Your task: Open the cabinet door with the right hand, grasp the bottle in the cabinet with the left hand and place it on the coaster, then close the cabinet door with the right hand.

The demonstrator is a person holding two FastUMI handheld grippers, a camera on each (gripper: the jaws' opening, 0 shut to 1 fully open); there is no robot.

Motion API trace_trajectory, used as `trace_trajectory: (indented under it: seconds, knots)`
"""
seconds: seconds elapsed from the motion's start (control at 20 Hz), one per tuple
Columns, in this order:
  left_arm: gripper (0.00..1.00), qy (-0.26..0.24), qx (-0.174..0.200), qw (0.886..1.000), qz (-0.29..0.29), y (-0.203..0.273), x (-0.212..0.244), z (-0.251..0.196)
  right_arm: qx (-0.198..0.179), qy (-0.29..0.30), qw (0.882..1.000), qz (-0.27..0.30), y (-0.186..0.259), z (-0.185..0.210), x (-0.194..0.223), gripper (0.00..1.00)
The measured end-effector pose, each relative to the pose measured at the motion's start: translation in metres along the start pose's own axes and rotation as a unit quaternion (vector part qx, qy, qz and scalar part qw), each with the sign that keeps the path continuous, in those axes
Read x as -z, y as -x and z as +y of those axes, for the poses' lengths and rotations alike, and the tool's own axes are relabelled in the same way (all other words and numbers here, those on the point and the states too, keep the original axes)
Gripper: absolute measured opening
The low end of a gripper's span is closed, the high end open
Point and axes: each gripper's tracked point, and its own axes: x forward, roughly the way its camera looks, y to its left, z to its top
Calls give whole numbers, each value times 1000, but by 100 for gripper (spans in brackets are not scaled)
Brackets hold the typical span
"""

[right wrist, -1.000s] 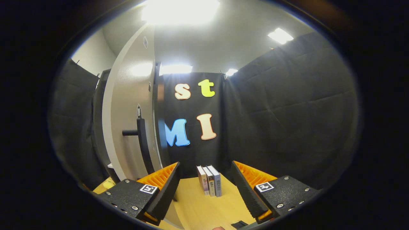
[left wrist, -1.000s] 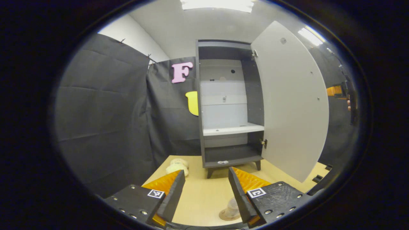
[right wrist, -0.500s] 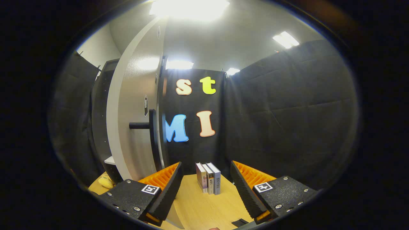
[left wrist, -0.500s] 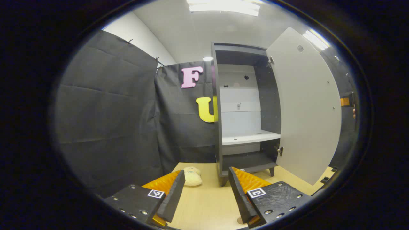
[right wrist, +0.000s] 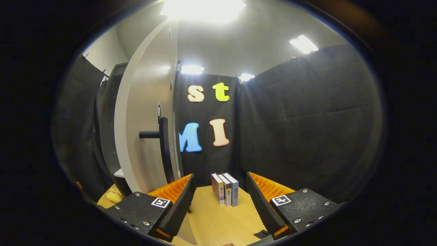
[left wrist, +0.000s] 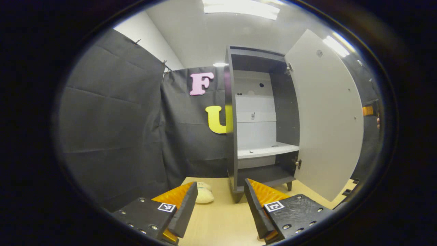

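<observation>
The cabinet (left wrist: 263,116) stands on the pale wooden table (left wrist: 218,222) with its door (left wrist: 327,116) swung wide to the right, so the left gripper view looks straight into it: a white back panel, one white shelf (left wrist: 266,150) partway down, and a dark bottom compartment beneath it. I can make out no bottle on the shelf or in the bottom compartment, and I cannot tell from here where the bottle or the coaster is. The left gripper (left wrist: 220,205) hangs low over the table in front of the cabinet, its jaws spread apart with nothing between them. A soft cream-coloured toy (left wrist: 204,194) lies on the table just left of the cabinet's foot. At the far right edge of that view, past the door, a small part of the right gripper (left wrist: 370,110) shows. In the right gripper view, the right gripper (right wrist: 220,201) is likewise spread wide and holding nothing (it sits apart from the door, not touching it). The door's outer face (right wrist: 146,130) rises to its left, the dark bar handle (right wrist: 163,147) jutting out from it. Three books (right wrist: 225,193) stand upright together on the table ahead, near the black cloth wall (right wrist: 307,126).
</observation>
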Motion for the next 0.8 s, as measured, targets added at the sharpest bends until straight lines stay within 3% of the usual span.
trace_trajectory:
  seconds: [0.35,0.8]
  knots:
    - [78,10,4,1000,1,-7,7,23,-34,9,999,4,11,49,-1,92]
    - [78,3,-20,1000,-4,4,14,67,-84,19,996,-2,16,119,-1,92]
